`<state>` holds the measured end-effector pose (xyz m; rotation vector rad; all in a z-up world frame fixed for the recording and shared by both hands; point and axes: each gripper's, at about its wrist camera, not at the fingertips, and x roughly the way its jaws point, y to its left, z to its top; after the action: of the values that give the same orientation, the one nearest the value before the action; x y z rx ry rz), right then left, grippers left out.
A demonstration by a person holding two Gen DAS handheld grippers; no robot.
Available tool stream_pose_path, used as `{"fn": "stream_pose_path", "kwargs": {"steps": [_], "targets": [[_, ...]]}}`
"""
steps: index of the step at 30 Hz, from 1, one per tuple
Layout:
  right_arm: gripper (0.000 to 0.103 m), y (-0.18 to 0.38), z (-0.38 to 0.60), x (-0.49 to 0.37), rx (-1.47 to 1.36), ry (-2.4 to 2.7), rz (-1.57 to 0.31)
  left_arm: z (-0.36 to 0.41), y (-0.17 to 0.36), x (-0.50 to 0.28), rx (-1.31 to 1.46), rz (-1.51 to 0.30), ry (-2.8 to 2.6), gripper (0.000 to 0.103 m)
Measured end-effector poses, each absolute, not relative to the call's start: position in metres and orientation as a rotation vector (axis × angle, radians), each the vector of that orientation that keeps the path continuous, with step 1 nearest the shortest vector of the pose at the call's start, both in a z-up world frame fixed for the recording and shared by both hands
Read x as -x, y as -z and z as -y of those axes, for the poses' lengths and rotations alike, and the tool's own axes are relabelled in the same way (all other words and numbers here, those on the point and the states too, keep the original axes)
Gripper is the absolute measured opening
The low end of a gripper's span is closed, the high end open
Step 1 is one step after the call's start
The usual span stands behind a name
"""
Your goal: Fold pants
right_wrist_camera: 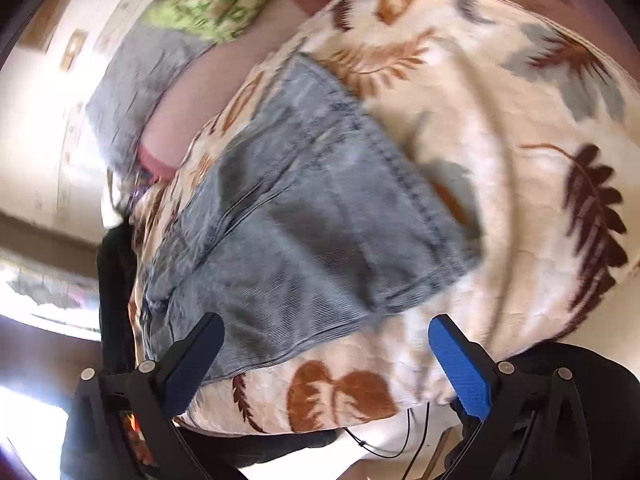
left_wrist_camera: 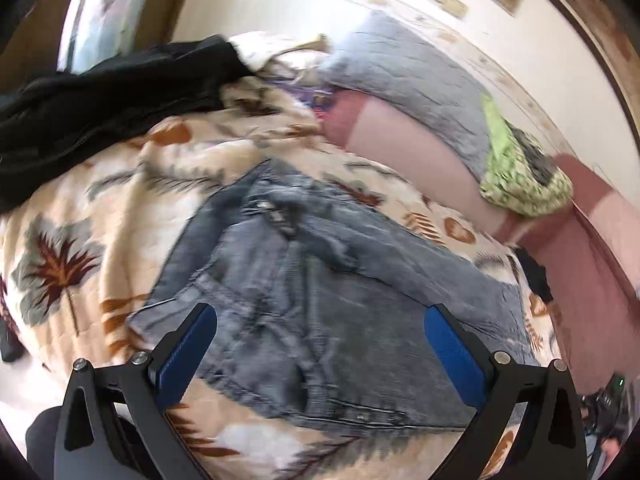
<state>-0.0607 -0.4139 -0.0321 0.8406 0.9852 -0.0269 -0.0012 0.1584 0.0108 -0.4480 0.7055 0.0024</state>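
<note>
Grey-blue denim pants [left_wrist_camera: 312, 280] lie folded and rumpled on a cream blanket with a leaf print [left_wrist_camera: 100, 208]. My left gripper [left_wrist_camera: 320, 320] is open and empty, hovering just above the near part of the pants. In the right wrist view the same pants [right_wrist_camera: 304, 216] lie on the blanket [right_wrist_camera: 500, 92], and my right gripper [right_wrist_camera: 326, 330] is open and empty over their near edge. Both views are blurred by motion.
A black garment [left_wrist_camera: 100, 100] lies at the blanket's far left. A grey pillow [left_wrist_camera: 420, 88] and a green patterned cloth [left_wrist_camera: 520, 176] rest on the pink bed surface [left_wrist_camera: 400, 140] by the wall. A thin black cable [right_wrist_camera: 384, 444] hangs below the blanket's edge.
</note>
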Motion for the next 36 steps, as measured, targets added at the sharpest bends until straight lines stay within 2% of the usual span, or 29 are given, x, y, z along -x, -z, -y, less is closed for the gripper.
{"fn": "stream_pose_path", "kwargs": {"steps": [5, 10, 11, 12, 13, 15, 22, 23, 24, 25, 26, 29, 32, 34, 35, 36], "targets": [[0.102, 0.058, 0.437, 0.054, -1.017, 0.043, -0.956, -0.185, 0.007, 0.004, 0.476, -0.763, -0.131, 0.103], [0.083, 0.068, 0.449, 0.050, -1.061, 0.110, -0.914, -0.219, 0.020, 0.012, 0.573, -0.792, -0.238, 0.100], [0.067, 0.066, 0.449, 0.049, -1.040, 0.124, -0.909, -0.229, 0.023, 0.015, 0.603, -0.797, -0.279, 0.097], [0.050, 0.065, 0.451, 0.049, -1.027, 0.134, -0.910, -0.237, 0.025, 0.017, 0.630, -0.804, -0.305, 0.087], [0.048, 0.067, 0.453, 0.049, -1.029, 0.143, -0.916, -0.242, 0.027, 0.020, 0.656, -0.809, -0.315, 0.076], [0.048, 0.070, 0.456, 0.047, -1.029, 0.134, -0.920, -0.254, 0.037, 0.019, 0.730, -0.847, -0.315, 0.071], [0.048, 0.069, 0.455, 0.044, -1.024, 0.131, -0.921, -0.246, 0.057, 0.003, 0.742, -0.964, -0.276, 0.070], [0.048, 0.069, 0.455, 0.044, -1.021, 0.130, -0.923, -0.245, 0.058, -0.001, 0.735, -0.973, -0.269, 0.065], [0.046, 0.068, 0.454, 0.042, -1.012, 0.128, -0.926, -0.244, 0.059, -0.004, 0.728, -0.982, -0.269, 0.043], [0.041, 0.065, 0.453, 0.042, -0.994, 0.131, -0.930, -0.245, 0.061, -0.008, 0.723, -0.991, -0.273, 0.007], [0.028, 0.062, 0.453, 0.041, -0.978, 0.133, -0.929, -0.246, 0.064, -0.011, 0.743, -1.007, -0.253, 0.004], [0.022, 0.042, 0.446, 0.047, -0.889, 0.136, -0.913, -0.244, 0.052, -0.012, 0.699, -0.989, -0.254, 0.003], [0.022, 0.014, 0.434, 0.060, -0.775, 0.151, -0.883, -0.233, 0.020, -0.002, 0.585, -0.902, -0.254, 0.003], [0.022, 0.014, 0.429, 0.061, -0.696, 0.193, -0.916, -0.230, 0.010, 0.004, 0.554, -0.875, -0.254, 0.003], [0.026, 0.019, 0.429, 0.057, -0.669, 0.206, -0.950, -0.230, 0.011, 0.004, 0.541, -0.885, -0.257, 0.003], [0.037, 0.036, 0.432, 0.053, -0.672, 0.243, -1.023, -0.230, 0.014, 0.001, 0.532, -0.903, -0.260, 0.004]]}}
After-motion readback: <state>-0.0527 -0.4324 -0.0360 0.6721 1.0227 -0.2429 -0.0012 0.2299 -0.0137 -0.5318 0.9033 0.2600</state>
